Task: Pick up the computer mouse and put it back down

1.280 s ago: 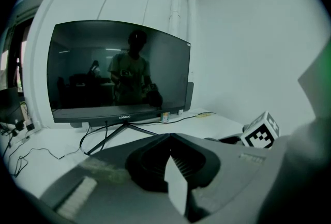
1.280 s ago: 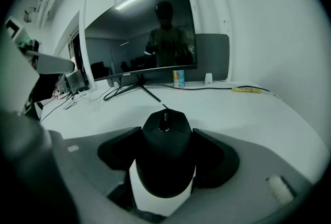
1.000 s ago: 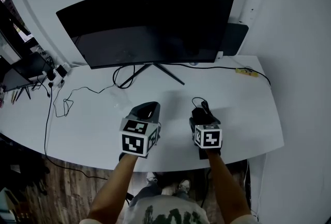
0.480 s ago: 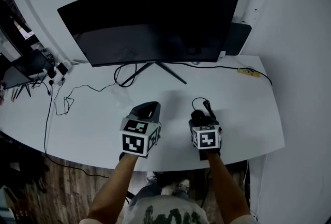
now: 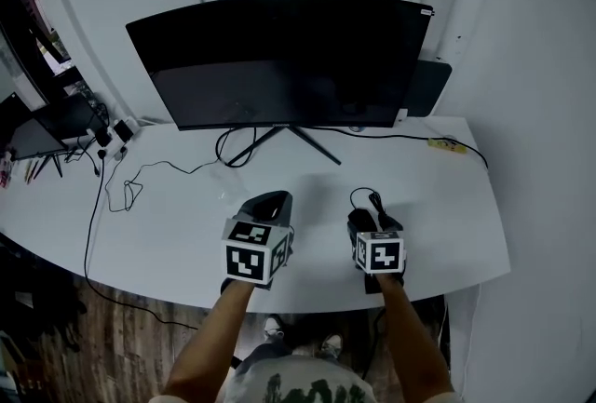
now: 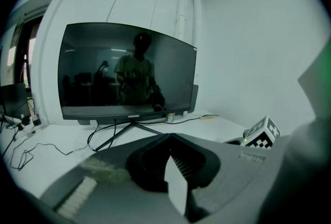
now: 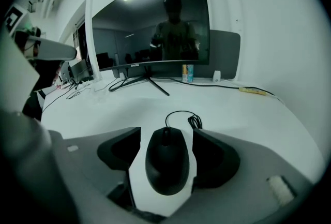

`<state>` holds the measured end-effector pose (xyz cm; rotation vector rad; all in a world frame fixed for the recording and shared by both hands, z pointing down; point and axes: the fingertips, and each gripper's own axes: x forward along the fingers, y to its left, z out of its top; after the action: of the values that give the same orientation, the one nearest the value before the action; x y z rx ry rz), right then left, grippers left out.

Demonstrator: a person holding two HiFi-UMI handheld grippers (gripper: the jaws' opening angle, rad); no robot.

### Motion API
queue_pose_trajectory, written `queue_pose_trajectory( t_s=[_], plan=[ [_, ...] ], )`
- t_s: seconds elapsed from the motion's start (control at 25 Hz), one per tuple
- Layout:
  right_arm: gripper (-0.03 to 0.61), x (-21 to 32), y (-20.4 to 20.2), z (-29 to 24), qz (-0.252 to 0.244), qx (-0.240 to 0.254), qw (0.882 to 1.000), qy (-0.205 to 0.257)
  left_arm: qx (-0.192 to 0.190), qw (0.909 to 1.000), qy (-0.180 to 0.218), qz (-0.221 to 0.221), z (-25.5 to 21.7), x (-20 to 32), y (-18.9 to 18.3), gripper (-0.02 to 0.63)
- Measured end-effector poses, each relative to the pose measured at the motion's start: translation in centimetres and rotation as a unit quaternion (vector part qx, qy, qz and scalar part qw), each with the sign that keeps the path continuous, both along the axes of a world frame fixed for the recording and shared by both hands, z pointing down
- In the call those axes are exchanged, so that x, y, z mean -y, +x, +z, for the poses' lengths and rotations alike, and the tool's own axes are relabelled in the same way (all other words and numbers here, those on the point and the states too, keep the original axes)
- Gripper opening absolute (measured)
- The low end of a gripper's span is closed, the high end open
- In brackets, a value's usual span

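Observation:
A black wired computer mouse (image 7: 166, 160) lies on the white desk (image 5: 447, 224), its coiled cable (image 5: 368, 198) just beyond it. My right gripper (image 7: 166, 132) stands open astride the mouse, and a thin strip of white desk shows on each side between mouse and pads. In the head view the right gripper (image 5: 368, 222) covers most of the mouse. My left gripper (image 5: 268, 204) hovers beside it over the desk, shut with nothing held. Its jaws meet at the tip in the left gripper view (image 6: 169, 136).
A wide curved monitor (image 5: 279, 57) on a V-shaped stand (image 5: 289, 139) fills the back of the desk. Thin cables (image 5: 121, 192) trail at the left. A small yellow item (image 5: 445, 145) lies at the back right. The desk's front edge is just behind both grippers.
The head view has tilted, so the whole scene sits lower in the picture. The right gripper has edged slightly forward toward the cable coil. The left gripper has stayed put.

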<state>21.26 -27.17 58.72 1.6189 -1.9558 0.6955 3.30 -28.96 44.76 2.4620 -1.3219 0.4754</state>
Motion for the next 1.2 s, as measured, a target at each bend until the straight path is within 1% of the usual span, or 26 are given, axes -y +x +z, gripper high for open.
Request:
queue_pose_trajectory(
  t_s=[0.2, 0.36, 0.44, 0.52, 0.64, 0.84, 1.04, 1.2],
  plan=[
    [0.294, 0.8, -0.6, -4.6, -0.008, 0.009, 0.999, 0.039, -0.010, 0.9998, 0.014, -0.009, -1.5, -0.3, -0.8, 0.005],
    [0.254, 1.2, -1.5, -8.8, -0.016, 0.012, 0.997, 0.073, -0.016, 0.9994, 0.025, -0.016, -2.9, -0.5, -1.7, 0.005],
    [0.217, 1.4, -2.0, -10.9, -0.019, 0.014, 0.996, 0.090, -0.019, 0.9992, 0.031, -0.019, -3.5, -0.5, -2.1, 0.005],
    [0.202, 1.4, -2.6, -13.0, -0.026, 0.015, 0.994, 0.106, -0.020, 0.9990, 0.035, -0.020, -4.0, -0.6, -2.5, 0.005],
    [0.180, 1.4, -3.5, -16.1, -0.038, 0.016, 0.990, 0.136, -0.019, 0.9987, 0.042, -0.021, -4.7, -0.7, -3.0, 0.005],
    [0.122, 1.0, -4.8, -20.4, -0.048, 0.023, 0.982, 0.183, -0.019, 0.9982, 0.053, -0.022, -5.7, -0.7, -3.8, 0.005],
    [0.095, 0.2, -5.7, -23.7, -0.054, 0.034, 0.974, 0.219, -0.022, 0.9972, 0.068, -0.021, -7.0, -0.8, -4.3, 0.005],
    [0.066, -0.5, -6.0, -25.3, -0.056, 0.043, 0.968, 0.240, -0.027, 0.9965, 0.076, -0.021, -8.0, -1.0, -4.6, 0.005]
  ],
)
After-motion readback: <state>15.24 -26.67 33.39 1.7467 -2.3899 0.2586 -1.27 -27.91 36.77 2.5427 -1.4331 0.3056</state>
